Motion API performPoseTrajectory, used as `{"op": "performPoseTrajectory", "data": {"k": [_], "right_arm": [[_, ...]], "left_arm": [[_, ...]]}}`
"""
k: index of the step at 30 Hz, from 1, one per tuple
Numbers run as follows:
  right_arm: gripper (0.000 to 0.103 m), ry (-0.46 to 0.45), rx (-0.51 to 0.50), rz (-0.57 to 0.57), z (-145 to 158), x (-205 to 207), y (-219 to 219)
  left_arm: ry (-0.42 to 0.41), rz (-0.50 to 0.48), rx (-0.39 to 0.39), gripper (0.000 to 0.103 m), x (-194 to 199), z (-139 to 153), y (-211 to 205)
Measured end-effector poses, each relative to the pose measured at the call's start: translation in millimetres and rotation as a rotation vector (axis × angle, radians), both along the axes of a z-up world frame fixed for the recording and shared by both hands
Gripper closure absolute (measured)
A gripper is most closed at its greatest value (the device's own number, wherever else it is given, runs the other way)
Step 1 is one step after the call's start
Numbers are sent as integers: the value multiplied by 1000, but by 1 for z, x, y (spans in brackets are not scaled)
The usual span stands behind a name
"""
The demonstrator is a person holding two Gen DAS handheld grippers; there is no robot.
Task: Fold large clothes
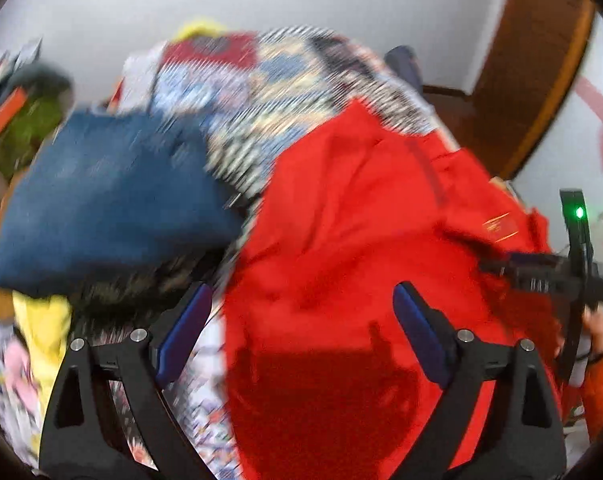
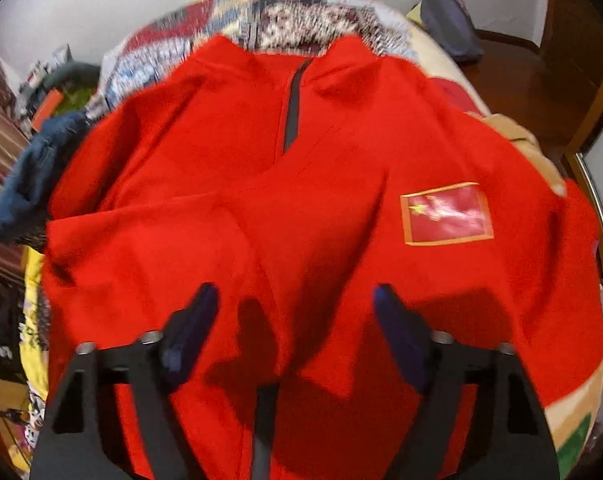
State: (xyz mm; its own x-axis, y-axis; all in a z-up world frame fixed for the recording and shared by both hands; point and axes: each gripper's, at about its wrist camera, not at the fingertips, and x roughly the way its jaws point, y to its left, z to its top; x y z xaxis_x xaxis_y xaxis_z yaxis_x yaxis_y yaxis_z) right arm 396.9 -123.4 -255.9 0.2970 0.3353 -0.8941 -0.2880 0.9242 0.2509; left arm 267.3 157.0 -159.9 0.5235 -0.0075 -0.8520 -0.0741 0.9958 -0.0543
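A patchwork-printed bedspread [image 2: 285,4], busy with blue, red and black-and-white panels, covers the bed that everything lies on. Spread over most of it is the large bright red jacket of smooth fabric [image 2: 229,184], front side up, collar at the far end, with a dark zipper [image 2: 292,112] running down from the neck. On its right chest sits a rectangular red flag patch with a gold border and yellow stars [image 2: 447,213]. The lower part of the jacket is folded over itself in broad overlapping flaps, though motion blur makes the exact layering hard to read.

To the left of the jacket lies a folded dark blue denim garment [image 1: 109,200], its right edge just beside the red cloth. A yellow cloth [image 1: 45,328] shows near it at the left edge.

The left gripper [image 1: 301,332] hangs over the jacket's left border, its blue-padded jaws spread wide with nothing pinched; the left pad is over the bedspread, the right over red fabric. The right gripper [image 2: 295,332] hovers above the jacket's near middle, jaws parted, clear of the cloth. In the left wrist view it appears at the far right, held by a hand in an orange sleeve [image 1: 599,336].
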Motion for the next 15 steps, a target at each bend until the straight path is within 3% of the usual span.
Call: {"op": "performPoseTrajectory", "data": {"k": [6, 10, 15], "right_arm": [[92, -5, -35, -48, -9, 18, 12], [97, -65, -18, -83, 14, 24, 9], [98, -202, -2, -105, 68, 28, 3]], "left_arm": [[98, 34, -15, 11, -30, -47, 40], [153, 8, -4, 11, -42, -75, 39], [173, -29, -13, 11, -38, -94, 25]]}}
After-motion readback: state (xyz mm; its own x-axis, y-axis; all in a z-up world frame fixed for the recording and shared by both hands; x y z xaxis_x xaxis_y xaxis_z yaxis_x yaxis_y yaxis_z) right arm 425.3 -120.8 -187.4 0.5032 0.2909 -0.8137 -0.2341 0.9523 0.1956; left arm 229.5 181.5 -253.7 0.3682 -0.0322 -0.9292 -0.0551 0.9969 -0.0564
